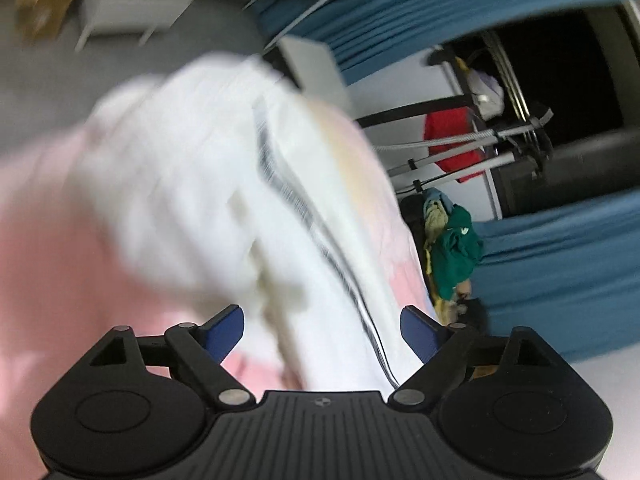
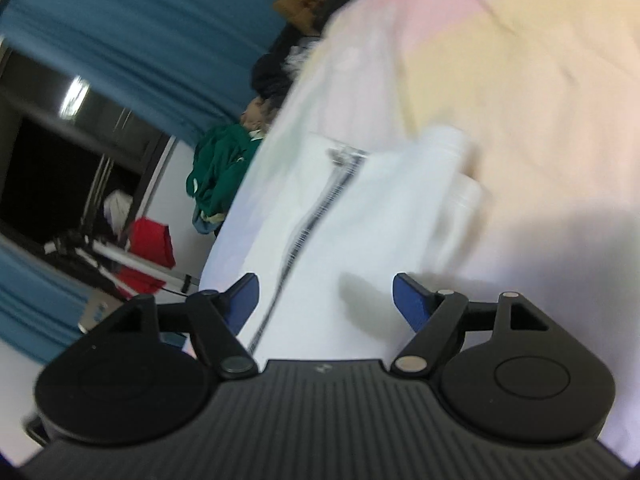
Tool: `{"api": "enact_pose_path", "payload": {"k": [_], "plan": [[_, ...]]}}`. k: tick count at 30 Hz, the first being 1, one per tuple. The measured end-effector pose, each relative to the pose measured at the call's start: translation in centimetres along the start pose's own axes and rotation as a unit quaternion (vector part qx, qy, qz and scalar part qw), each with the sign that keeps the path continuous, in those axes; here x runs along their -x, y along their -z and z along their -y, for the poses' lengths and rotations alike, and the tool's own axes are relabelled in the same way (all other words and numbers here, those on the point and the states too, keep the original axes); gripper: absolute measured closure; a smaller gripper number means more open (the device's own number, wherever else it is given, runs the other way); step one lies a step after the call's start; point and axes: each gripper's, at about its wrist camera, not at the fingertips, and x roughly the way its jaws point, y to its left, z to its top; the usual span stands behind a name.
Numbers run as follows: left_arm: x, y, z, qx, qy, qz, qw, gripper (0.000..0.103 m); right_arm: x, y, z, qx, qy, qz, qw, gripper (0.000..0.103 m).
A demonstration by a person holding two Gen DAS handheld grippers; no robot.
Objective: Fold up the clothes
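Mostly, the white garment (image 1: 192,184) blurs (zipper (image 2: 308,220) legible).

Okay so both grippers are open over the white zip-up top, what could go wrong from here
1. The left gripper and right gripper both stand open with nothing pinched, so the white zip-up garment may slump and lose its fold.
2. Its zipper runs near the right gripper; a pad might snag it.
3. Both views are blurred, so a regrasp could catch the pink sheet instead.
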Motion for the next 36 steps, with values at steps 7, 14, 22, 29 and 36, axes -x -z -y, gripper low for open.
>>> {"api": "enact_pose_path", "payload": {"k": [7, 14, 22, 29, 36], "plan": [[-3.0, 1.1, -5.3, 0.080, -0.057, 0.030, 0.9947, 0.017, -0.5, 0.2, 3.8, -0.050, 0.000, -0.028, 0.998, 0.027], [-5.1, -1.5, -6.1, 0.055, -0.024, 0.091, 0.9940, 0.017, -4.3, -0.2, 3.3, -0.023, -0.015, -0.015, 1.000, 0.032], [-5.9, -2.8, -5.8, 0.041, -0.039, 0.132, 0.9897, 0.051, -6.8, -0.7, 3.0, 0.021, 0.006, 0.036, 0.999, 0.082], [-4.3, -4.1, -5.6, 0.030, -0.023, 0.141, 0.9893, 0.082, -6.3, -1.1, 2.4, 0.019, -0.002, 0.059, 0.998, 0.090], [-1.9, -4.1, -4.1, 0.007, -0.020, 0.141, 0.9897, 0.084, -2.6, -1.8, 2.2, 0.021, -0.026, 0.060, 0.998, 0.091]]}}
